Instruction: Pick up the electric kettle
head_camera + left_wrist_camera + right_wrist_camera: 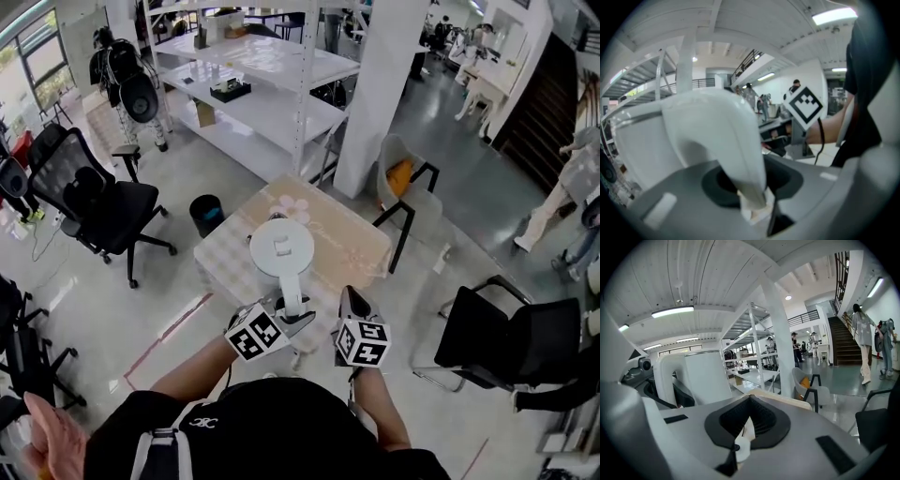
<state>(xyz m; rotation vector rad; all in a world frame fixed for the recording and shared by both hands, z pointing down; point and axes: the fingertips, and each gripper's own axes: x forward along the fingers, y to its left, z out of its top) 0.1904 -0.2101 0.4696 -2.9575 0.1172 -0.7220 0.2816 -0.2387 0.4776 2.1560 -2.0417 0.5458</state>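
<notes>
Far left in the head view, a black office chair (98, 202) stands on the floor, well apart from the work.

Next, the person's left gripper (292, 309) is clamped on the handle (289, 292) of the white electric kettle (281, 248). The left gripper view confirms it. The left gripper (752, 201) has its jaws part-way apart w/ the white handle (726, 140) wedged btwn them, pads pressing on both sides, low on the handle's curve. The electric kettle (637, 140) fills the area just beyond the jaws & to their left. From above it sits straight ahead of the fingertips, upright, lid up, over the checked table (225, 267). Can't tell whether its base touches the tabletop.

The right gripper (349, 298) is just beside the left one, near the handle but not on it. Its marker cube (806, 105) shows at right in the left gripper view. In its own view the right gripper (749, 404) has jaws pressed together w/ nothing btwn them. There the electric kettle (707, 376) stands left of the closed tips, apart from them, w/ its handle (665, 376) further left. The table (787, 401) edge shows just past the tips.

Right of the table is a grey chair (408, 183) w/ an orange cushion. Far right is a black chair (511, 337).
</notes>
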